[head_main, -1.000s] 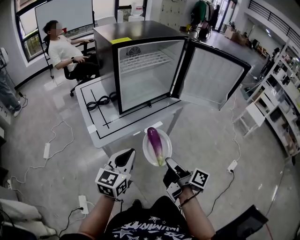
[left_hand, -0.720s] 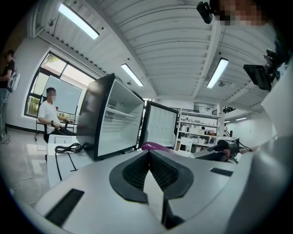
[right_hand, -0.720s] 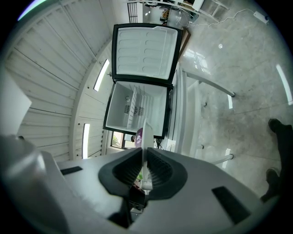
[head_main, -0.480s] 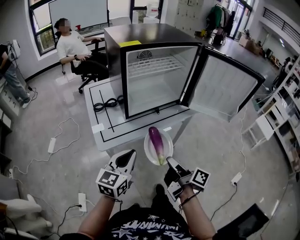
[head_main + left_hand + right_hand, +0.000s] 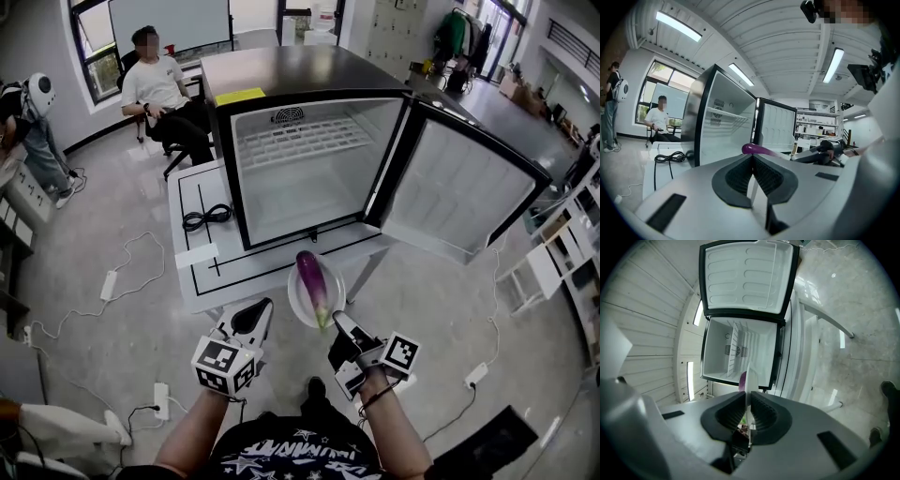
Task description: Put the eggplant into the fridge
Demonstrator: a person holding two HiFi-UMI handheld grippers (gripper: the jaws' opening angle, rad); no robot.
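A purple eggplant [image 5: 312,284] lies on a white plate [image 5: 300,302] held in the air in front of the table. My right gripper [image 5: 337,323] is shut on the plate's near rim; in the right gripper view the plate [image 5: 749,380] stands edge-on between the jaws with the eggplant [image 5: 742,378] showing beside it. My left gripper [image 5: 249,317] is shut and empty, left of the plate; its view shows the eggplant [image 5: 757,149] just past the jaws. The black fridge [image 5: 281,75] stands on the table with its door [image 5: 469,192] swung open to the right and a wire shelf [image 5: 305,139] inside.
The fridge sits on a white table [image 5: 192,272] with black lines and a coiled black cable [image 5: 206,217]. A person [image 5: 155,84] sits on a chair behind the table, another person [image 5: 33,131] stands at far left. Cables and power strips [image 5: 109,284] lie on the floor.
The fridge and table have drawn closer and shifted in the head view as I moved forward. Both grippers, plate and eggplant keep the same places relative to me.
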